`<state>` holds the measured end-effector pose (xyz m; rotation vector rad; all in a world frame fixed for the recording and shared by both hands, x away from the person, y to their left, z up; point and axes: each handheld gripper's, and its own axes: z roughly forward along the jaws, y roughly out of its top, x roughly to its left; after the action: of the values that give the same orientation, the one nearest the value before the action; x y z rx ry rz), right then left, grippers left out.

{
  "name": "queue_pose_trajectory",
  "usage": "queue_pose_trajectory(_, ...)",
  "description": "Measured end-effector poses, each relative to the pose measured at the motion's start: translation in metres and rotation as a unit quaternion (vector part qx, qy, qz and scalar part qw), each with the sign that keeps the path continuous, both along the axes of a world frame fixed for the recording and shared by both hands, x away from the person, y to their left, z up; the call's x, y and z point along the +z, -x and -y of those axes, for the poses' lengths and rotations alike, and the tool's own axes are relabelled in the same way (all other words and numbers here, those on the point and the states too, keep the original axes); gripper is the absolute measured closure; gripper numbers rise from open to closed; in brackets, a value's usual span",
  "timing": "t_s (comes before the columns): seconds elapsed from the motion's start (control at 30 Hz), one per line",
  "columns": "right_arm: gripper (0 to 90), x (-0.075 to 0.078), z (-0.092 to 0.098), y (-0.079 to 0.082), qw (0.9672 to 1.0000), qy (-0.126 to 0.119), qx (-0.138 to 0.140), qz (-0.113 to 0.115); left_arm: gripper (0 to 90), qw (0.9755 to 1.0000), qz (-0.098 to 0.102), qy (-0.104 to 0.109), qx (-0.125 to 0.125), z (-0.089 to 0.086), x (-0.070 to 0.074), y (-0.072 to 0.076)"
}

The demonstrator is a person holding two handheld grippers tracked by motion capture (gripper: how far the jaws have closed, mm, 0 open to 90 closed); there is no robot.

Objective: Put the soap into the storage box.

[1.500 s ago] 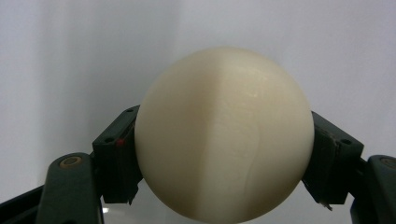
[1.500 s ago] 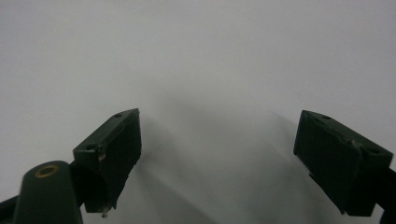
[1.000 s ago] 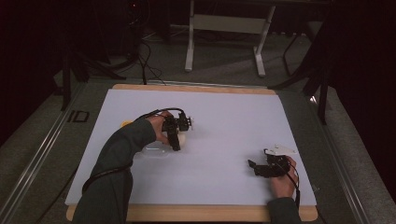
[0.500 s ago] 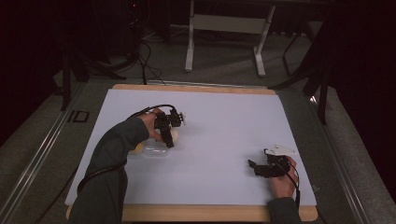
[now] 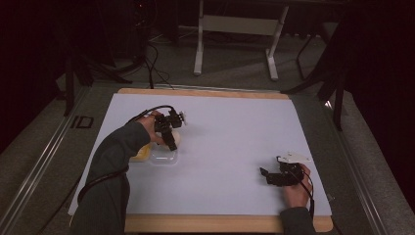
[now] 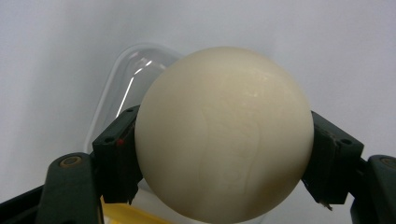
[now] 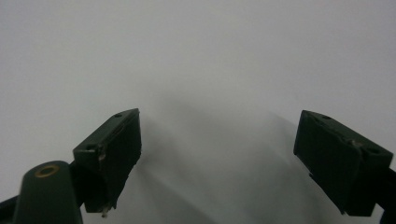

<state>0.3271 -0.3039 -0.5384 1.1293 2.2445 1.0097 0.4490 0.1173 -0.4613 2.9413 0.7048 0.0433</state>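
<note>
The white tabletop [image 5: 235, 147] is seen from above with a person's two forearms coming in from the near edge, the left one reaching well up toward the middle-left, the right one resting low at the near right. Near the left forearm lies a clear plastic tub [image 5: 164, 157], shallow and open-topped, with a yellow lid [image 5: 139, 155] just beside it on its left. The left tongs [image 5: 172, 142] are held just above the far edge of that tub, and they are clamped on a cream-white ball [image 6: 224, 135]: in the left gripper view each black pad is pressed against one flank of the ball, which bulges out between them. In that same view the rounded corner of the tub [image 6: 126, 84] is seen behind and below the ball, off to its left, and a strip of the yellow lid [image 6: 126, 217] is seen under the left pad. So the ball is judged to lie almost over the tub but slightly toward its far side; a short move toward the person and then downward would be called for if it is to be set inside. A ball has no long axis, so no turning of the wrist is needed. The right tongs [image 5: 268, 176] stand apart with nothing between them, well away from tub and ball, and the left hand is plainly the nearer one.
</note>
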Motion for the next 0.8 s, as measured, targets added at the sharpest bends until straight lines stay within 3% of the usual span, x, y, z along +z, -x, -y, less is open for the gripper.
queue_pose_trajectory(0.73, 14.7, 0.0, 0.0, 0.0, 1.0, -0.001, 0.0, 0.0, 25.5, 0.9981, 0.009, -0.015, 0.059, -0.013, 0.006, -0.005)
queue_pose_trajectory(0.8, 14.6, 0.0, 0.0, 0.0, 1.0, -0.001, 0.0, 0.0, 25.6, 0.9975, 0.003, -0.01, 0.069, -0.014, 0.007, -0.006)
